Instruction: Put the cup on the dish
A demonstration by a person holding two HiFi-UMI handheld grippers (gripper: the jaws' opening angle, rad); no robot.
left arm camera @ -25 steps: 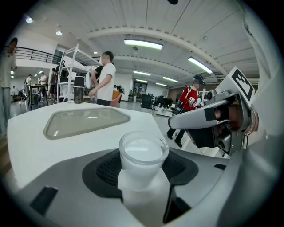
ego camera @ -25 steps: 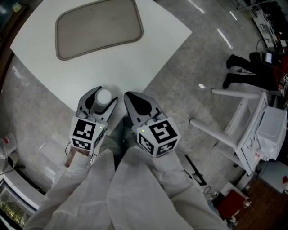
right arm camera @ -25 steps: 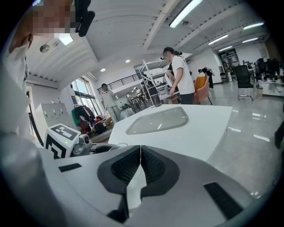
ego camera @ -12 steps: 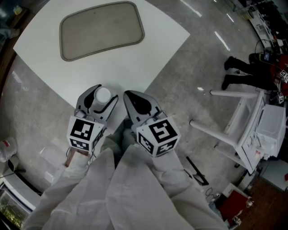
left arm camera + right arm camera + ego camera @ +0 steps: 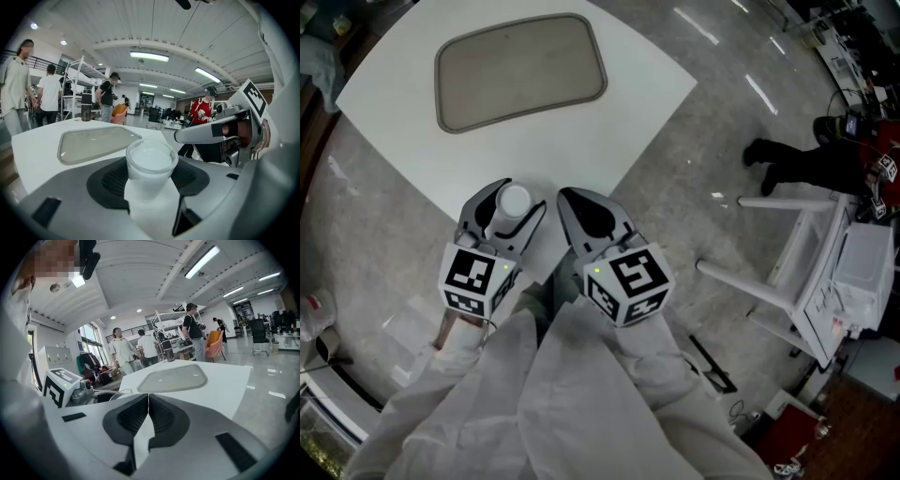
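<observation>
- Currently my left gripper (image 5: 514,202) is clasping the upright cup (image 5: 151,159) in its fingers (image 5: 108,180), below the rim, above the counter's (image 5: 581,131) near edge and well short of the dish (image 5: 522,70).
- It is looking light, thin and squashy to me, so I am judging a gentle squeeze on the side wall best.
- My right gripper (image 5: 148,401) is idling, fingers pressed together on nothing.

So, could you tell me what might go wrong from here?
The translucent white plastic cup sits in the left gripper near the white table's edge, far from the beige rounded-rectangular dish; a slip could likely drop it. The shut right gripper alongside might nudge it.
</observation>
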